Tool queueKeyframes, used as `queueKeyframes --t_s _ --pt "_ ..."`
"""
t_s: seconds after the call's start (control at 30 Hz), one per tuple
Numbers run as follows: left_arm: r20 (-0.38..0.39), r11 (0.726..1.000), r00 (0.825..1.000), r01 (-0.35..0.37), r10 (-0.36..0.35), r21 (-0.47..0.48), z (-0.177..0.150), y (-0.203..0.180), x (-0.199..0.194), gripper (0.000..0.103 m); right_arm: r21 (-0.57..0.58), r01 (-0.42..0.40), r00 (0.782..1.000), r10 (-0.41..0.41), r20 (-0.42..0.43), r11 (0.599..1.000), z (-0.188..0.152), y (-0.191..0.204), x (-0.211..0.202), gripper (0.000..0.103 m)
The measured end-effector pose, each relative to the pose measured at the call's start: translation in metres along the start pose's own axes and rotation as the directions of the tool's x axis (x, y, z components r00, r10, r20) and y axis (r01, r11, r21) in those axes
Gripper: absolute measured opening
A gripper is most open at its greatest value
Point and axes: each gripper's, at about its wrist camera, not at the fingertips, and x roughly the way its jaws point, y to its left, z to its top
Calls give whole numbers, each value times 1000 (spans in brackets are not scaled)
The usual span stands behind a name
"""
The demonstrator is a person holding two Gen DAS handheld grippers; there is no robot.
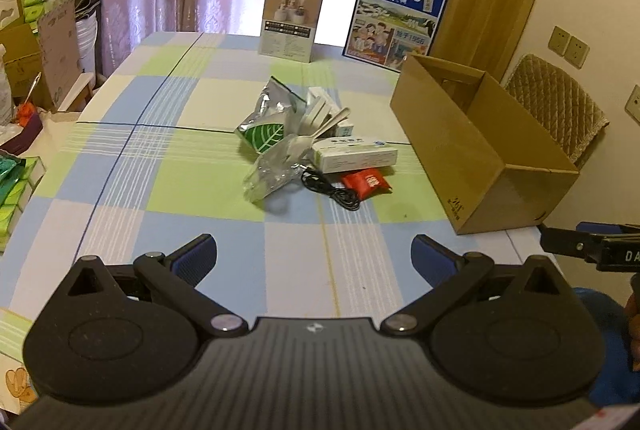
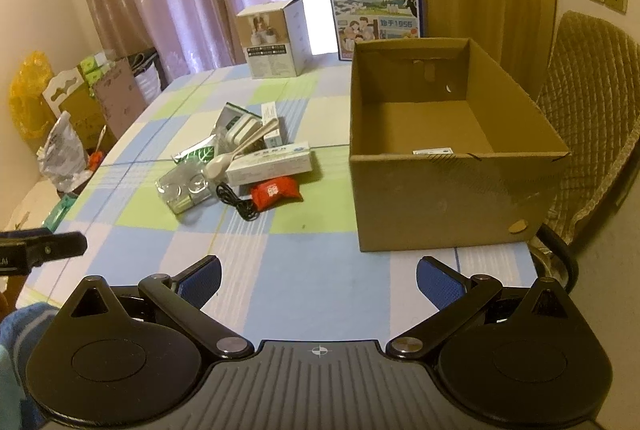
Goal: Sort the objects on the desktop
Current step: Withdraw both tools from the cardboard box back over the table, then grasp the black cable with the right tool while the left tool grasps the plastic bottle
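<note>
A pile of small objects lies mid-table: a silver pouch with a green leaf (image 1: 266, 126), a clear plastic pack (image 1: 270, 168), white plastic spoons (image 1: 316, 122), a white medicine box (image 1: 356, 155), a black cable (image 1: 332, 190) and a red packet (image 1: 368, 182). The pile also shows in the right wrist view, with the medicine box (image 2: 272, 166), red packet (image 2: 276, 192) and cable (image 2: 236, 200). An open cardboard box (image 2: 452, 190) stands right of the pile, holding a small white item (image 2: 433, 151). My left gripper (image 1: 314, 254) and right gripper (image 2: 319, 274) are open, empty, near the front edge.
A checked tablecloth (image 1: 200, 190) covers the table. A white product box (image 1: 291, 20) and a blue milk carton (image 1: 396, 16) stand at the back. A padded chair (image 2: 592, 102) is right of the cardboard box. Bags and boxes crowd the floor at left (image 2: 80, 102).
</note>
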Motion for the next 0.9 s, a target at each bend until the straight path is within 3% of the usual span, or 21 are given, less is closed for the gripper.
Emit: queueKeyframes --t_s 0.43,0.73,0.9 --pt "-41 999 998 -36 38 40 2 15 16 102 -94 -63 997 59 -44 994 3 20 18 101" --pt "-23 984 1000 13 -9 178 20 24 34 101 -206 -102 993 89 -73 973 17 44 45 101" --pt "-37 954 999 21 -11 299 27 28 52 101 -274 -103 993 85 -79 956 29 54 67 101"
